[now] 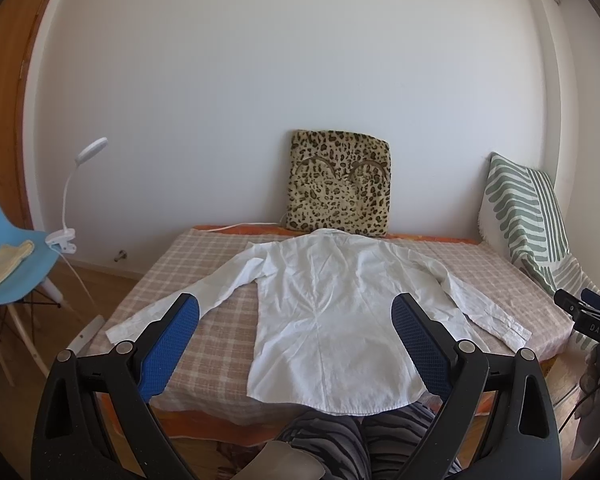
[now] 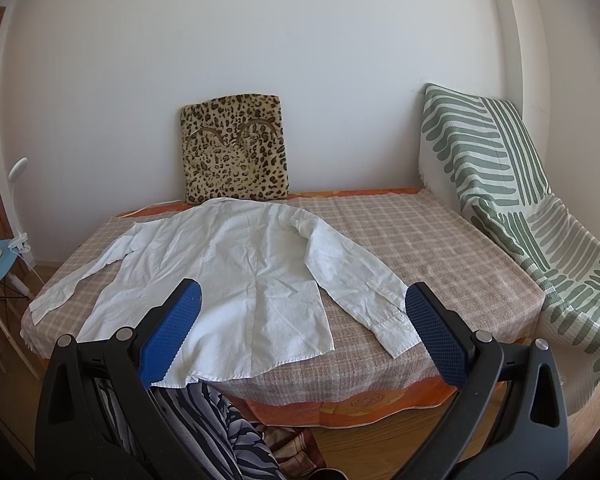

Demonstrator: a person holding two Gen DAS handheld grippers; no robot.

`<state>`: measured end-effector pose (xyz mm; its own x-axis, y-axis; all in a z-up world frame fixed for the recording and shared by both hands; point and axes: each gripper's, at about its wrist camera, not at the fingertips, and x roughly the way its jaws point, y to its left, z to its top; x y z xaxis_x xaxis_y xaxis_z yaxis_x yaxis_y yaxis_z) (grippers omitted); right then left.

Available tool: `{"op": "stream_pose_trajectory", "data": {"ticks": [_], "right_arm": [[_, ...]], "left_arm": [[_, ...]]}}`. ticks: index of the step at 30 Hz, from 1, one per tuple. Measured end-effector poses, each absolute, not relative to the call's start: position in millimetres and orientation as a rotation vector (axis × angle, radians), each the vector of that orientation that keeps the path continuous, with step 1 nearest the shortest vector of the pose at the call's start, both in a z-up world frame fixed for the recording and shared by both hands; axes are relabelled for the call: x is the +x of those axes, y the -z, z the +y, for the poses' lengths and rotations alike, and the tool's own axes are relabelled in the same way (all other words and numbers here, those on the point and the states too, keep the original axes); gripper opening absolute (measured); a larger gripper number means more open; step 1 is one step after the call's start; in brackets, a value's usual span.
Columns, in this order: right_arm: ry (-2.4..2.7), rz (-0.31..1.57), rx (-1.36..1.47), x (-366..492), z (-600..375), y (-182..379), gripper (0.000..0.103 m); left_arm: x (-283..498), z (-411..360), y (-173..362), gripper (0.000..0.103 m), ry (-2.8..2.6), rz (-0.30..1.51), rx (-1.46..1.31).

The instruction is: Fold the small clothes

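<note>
Surface: low mattress under a pink-and-beige checked cotton cover (image 1: 204, 264) (image 2: 412, 248), filling the middle of both views, white wall behind.
Garment: white long-sleeved woven shirt (image 1: 324, 312) (image 2: 228, 276), laid flat and back-up on the cover, collar toward the wall, hem at the near edge, both sleeves spread outward.
Garment place: centre of the left wrist view; left of centre in the right wrist view.
Left gripper: black frame with blue textured pads (image 1: 296, 344), lower centre of its view, jaws wide apart, holding nothing, above the shirt's hem.
Right gripper: same build (image 2: 304, 328), jaws wide apart, empty, above the shirt's lower right side and sleeve cuff.
Person: zebra-striped fabric on the legs (image 1: 340, 440) at the bottom edge.
Behind: square leopard-print plush cushion (image 1: 340, 184) (image 2: 234, 152) leaning on the wall, just beyond the collar.
Right side: green-and-white striped throw (image 1: 528, 216) (image 2: 500, 184).
Left side: blue plastic chair (image 1: 8, 248) with a white clip-on lamp (image 1: 66, 216).
</note>
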<state>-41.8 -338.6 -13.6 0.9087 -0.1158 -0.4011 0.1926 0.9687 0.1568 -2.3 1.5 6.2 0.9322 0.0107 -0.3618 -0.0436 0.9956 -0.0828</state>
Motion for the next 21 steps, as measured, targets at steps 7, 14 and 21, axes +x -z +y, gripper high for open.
{"op": "stream_pose_trajectory", "data": {"ticks": [7,14,21], "right_arm": [[0.161,0.4,0.195,-42.3,-338.1,12.9,0.103],[0.161,0.4,0.197,-42.4,-338.2,13.1,0.103],[0.161,0.4,0.198,-41.8,-337.7,13.7,0.103]], "left_arm": [[-1.2,1.8,-6.6,0.097,-0.027,0.366,-0.088],[-2.1,1.1,-6.0,0.097,-0.031,0.368,-0.089],[-2.0,0.9,-6.6,0.097,-0.032,0.369,-0.088]]}}
